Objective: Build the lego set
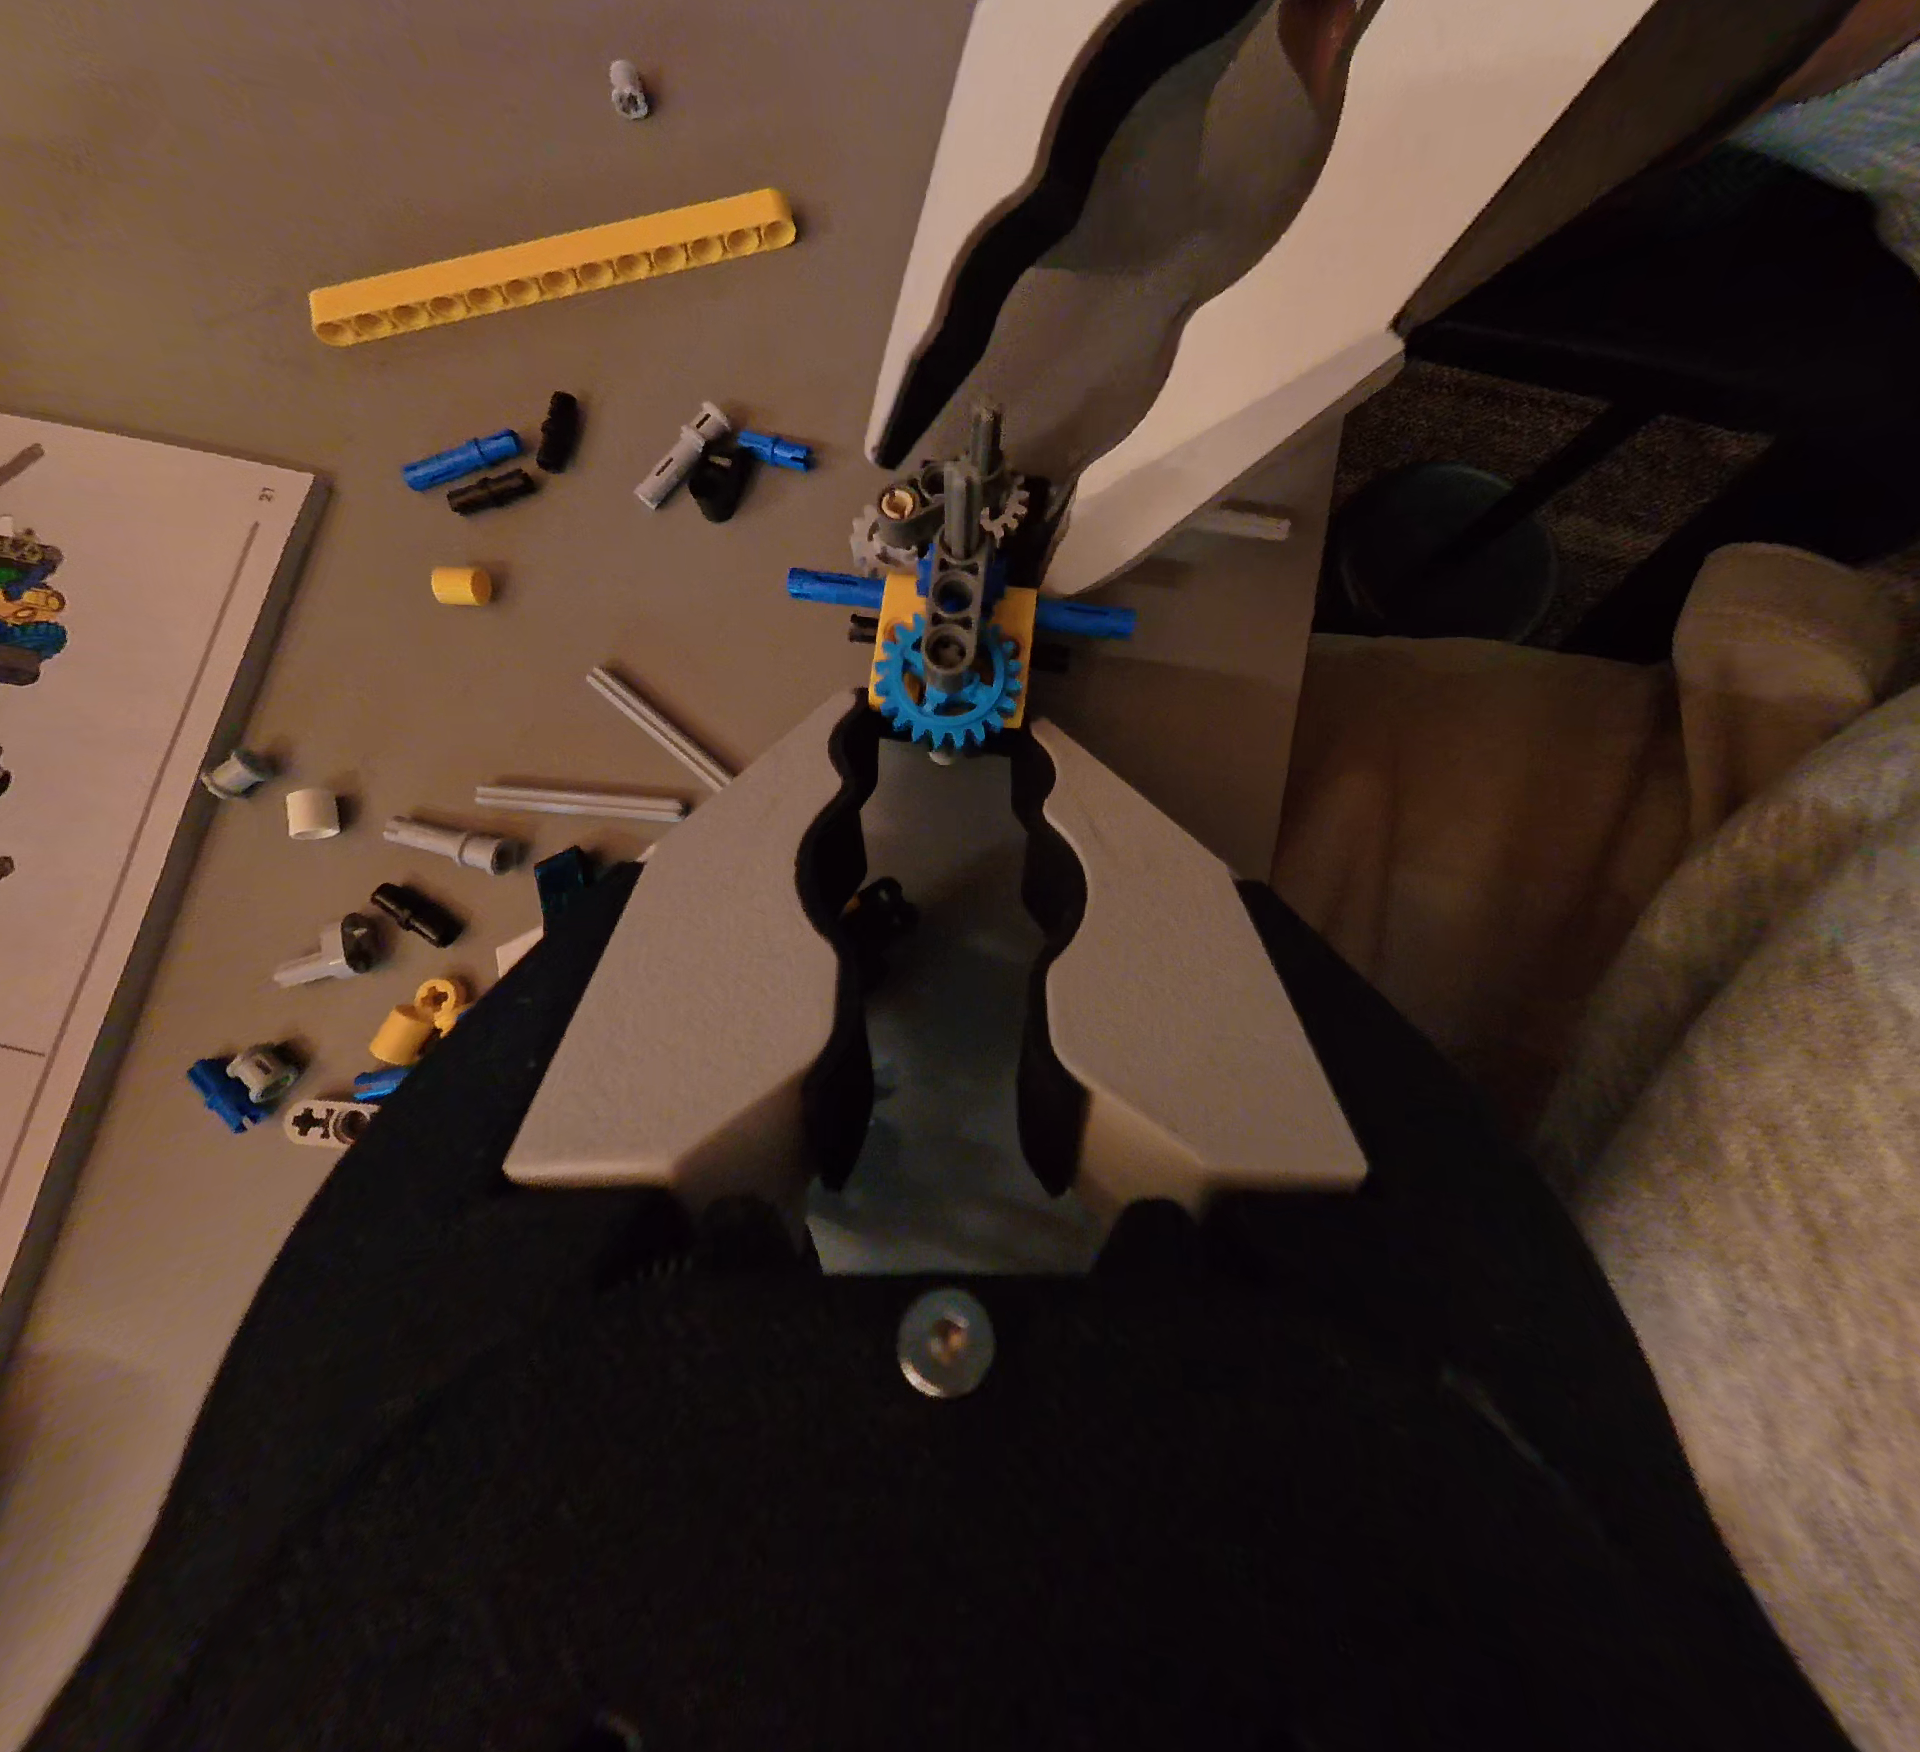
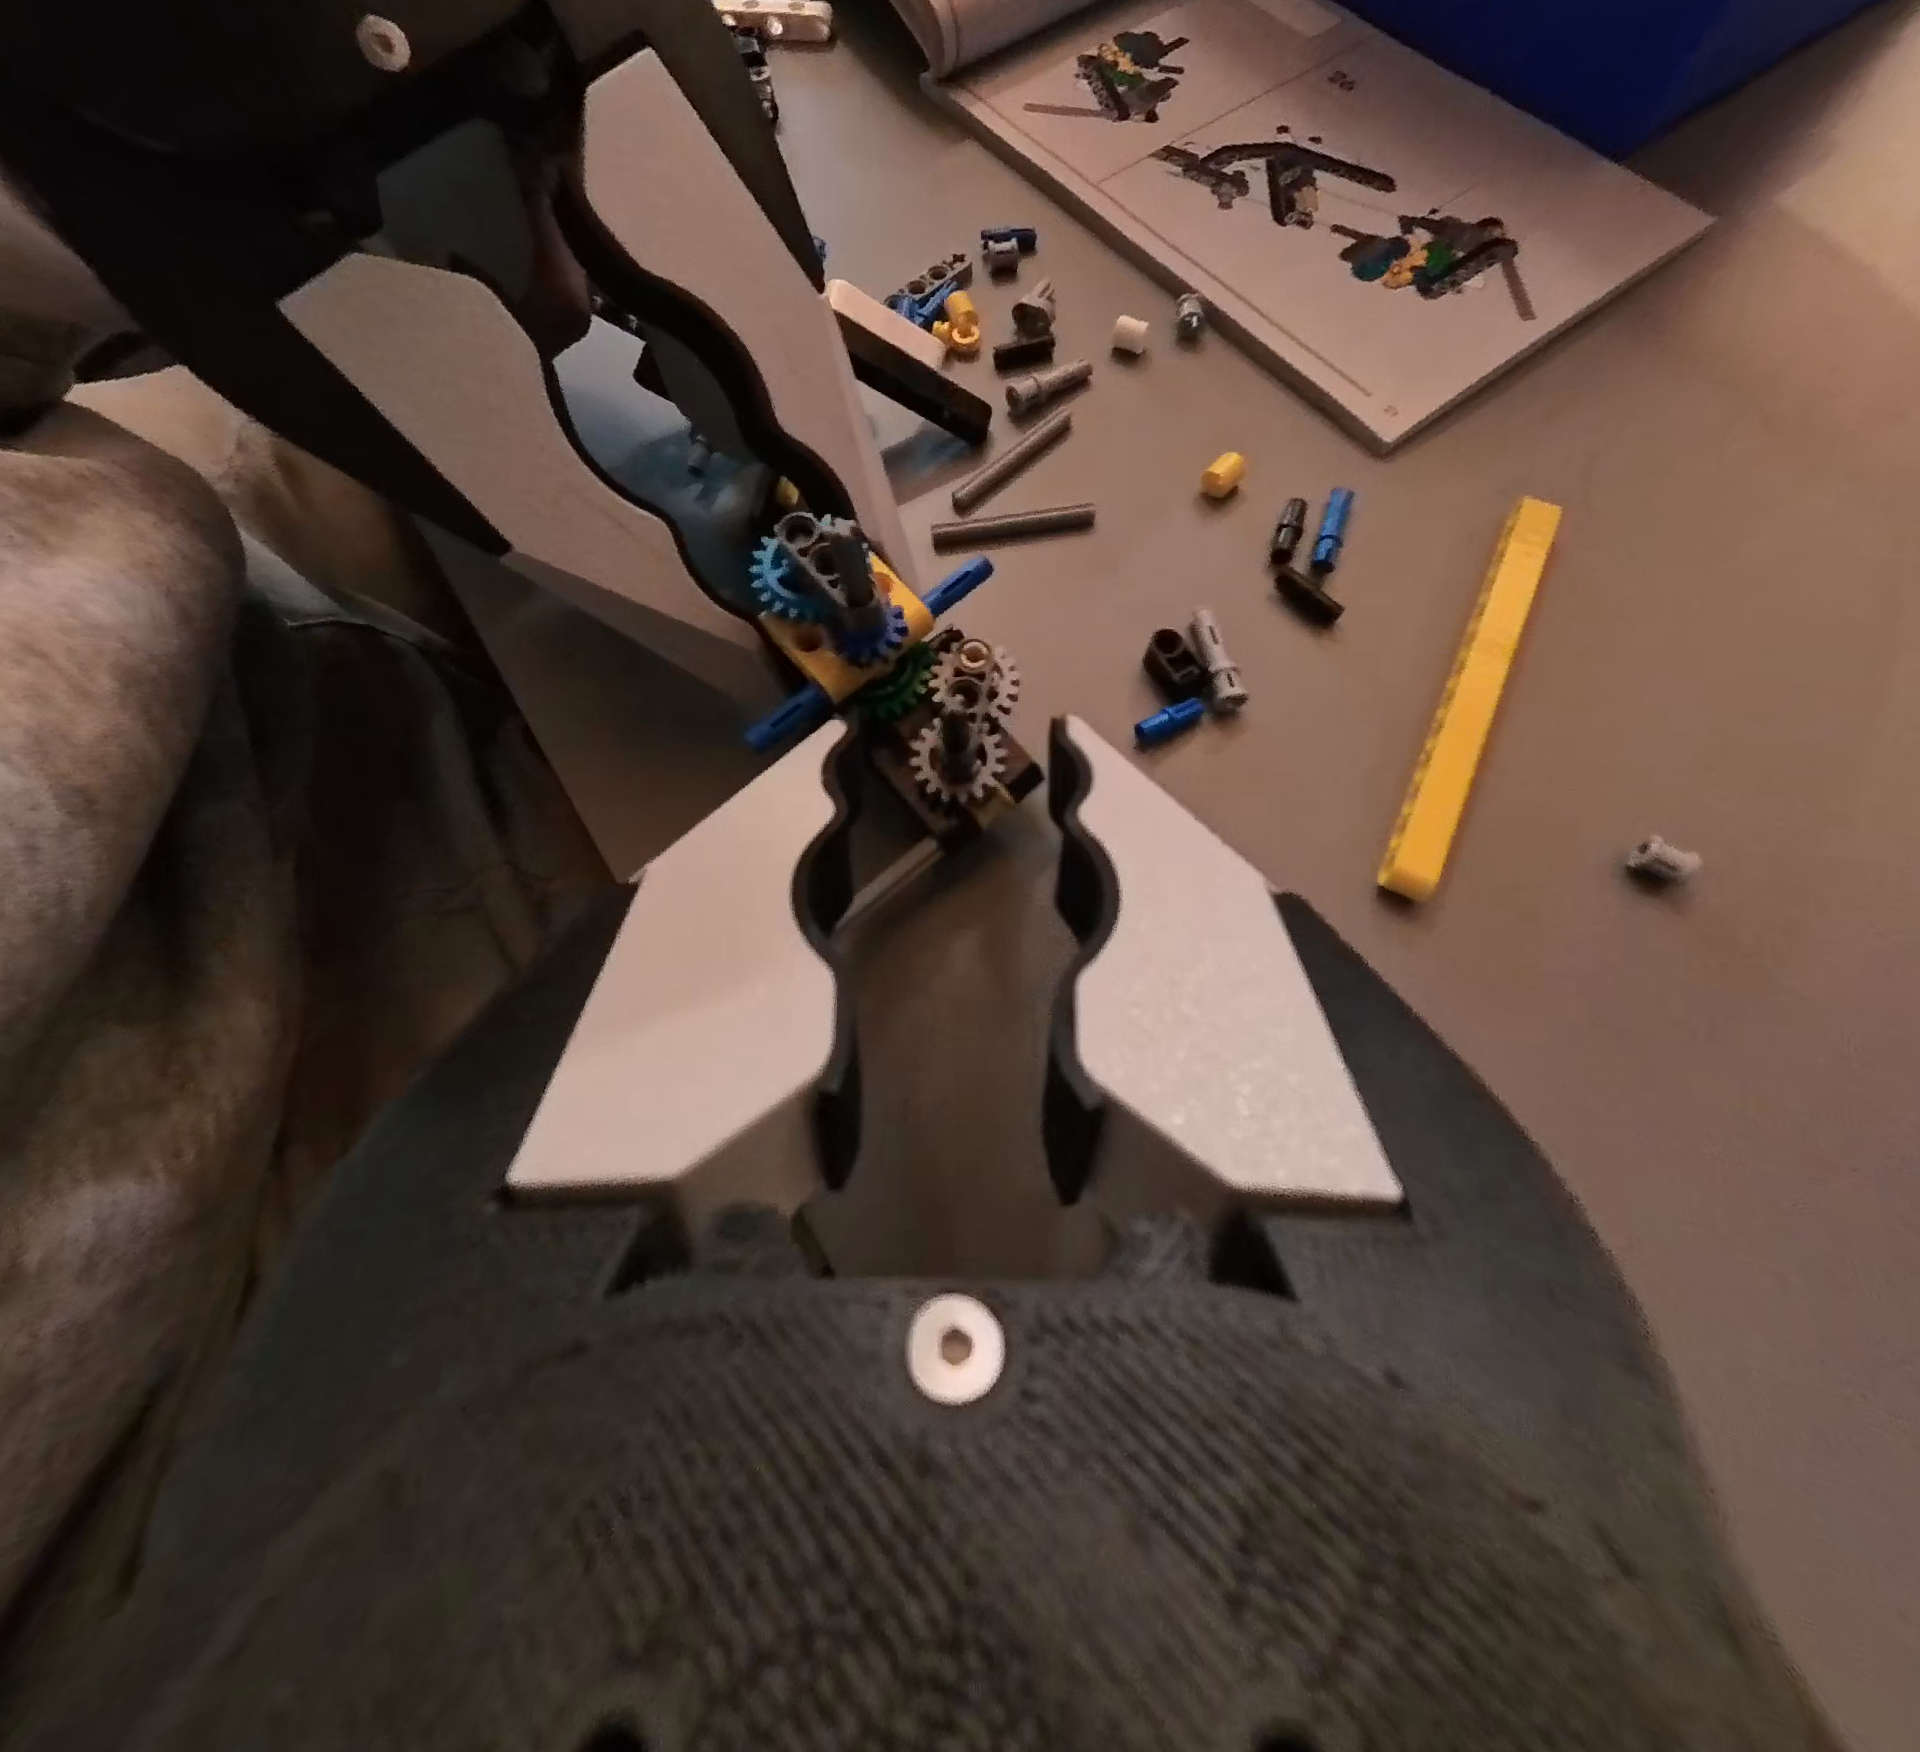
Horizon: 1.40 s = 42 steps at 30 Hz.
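Two grippers met on one small gear assembly (image 1: 951,622), held above the table (image 1: 312,40) just beside the long yellow beam (image 1: 556,266). The left gripper (image 1: 945,726) was clenched on the assembly's yellow block end, beside the blue gear (image 1: 948,679). The right gripper (image 2: 951,752) closed in on the dark end carrying the grey gears (image 2: 961,726); whether it truly gripped there, I cannot tell. To do this step well, I judged the left grasp should stay firm and square while the right pressed along the axle line, without twisting, so the gears stayed meshed. Loose pins (image 1: 462,463) lay beyond the beam, near the open instruction booklet (image 2: 1351,248).
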Motion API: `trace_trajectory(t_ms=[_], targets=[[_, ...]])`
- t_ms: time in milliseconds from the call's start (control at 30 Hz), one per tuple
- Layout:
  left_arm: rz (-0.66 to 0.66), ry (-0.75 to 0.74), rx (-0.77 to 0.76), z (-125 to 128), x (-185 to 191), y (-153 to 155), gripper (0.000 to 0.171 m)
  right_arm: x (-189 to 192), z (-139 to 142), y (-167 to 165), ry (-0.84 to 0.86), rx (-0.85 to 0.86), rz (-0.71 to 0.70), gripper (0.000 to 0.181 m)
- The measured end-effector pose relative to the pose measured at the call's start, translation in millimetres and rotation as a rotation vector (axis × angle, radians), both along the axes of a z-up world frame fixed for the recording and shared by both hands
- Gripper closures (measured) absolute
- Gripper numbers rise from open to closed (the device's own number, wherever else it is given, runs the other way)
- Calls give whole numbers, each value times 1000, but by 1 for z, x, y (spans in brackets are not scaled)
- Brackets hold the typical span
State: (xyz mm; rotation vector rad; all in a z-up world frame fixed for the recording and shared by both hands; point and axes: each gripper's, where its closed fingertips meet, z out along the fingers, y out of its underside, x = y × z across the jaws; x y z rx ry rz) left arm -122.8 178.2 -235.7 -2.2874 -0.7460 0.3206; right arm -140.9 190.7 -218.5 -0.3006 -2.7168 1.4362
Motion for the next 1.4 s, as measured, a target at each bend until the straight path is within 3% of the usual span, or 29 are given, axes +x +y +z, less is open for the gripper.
trace_trajectory(t_ms=[467, 1400], targets=[[-46, -9, 5, 0, 4, 1, 148, 9, 2, -2, 61, -11, 71, 154], [-49, -11, 9, 0, 4, 0, 148, 8, 1, 0, 31, -9, 71, 161]])
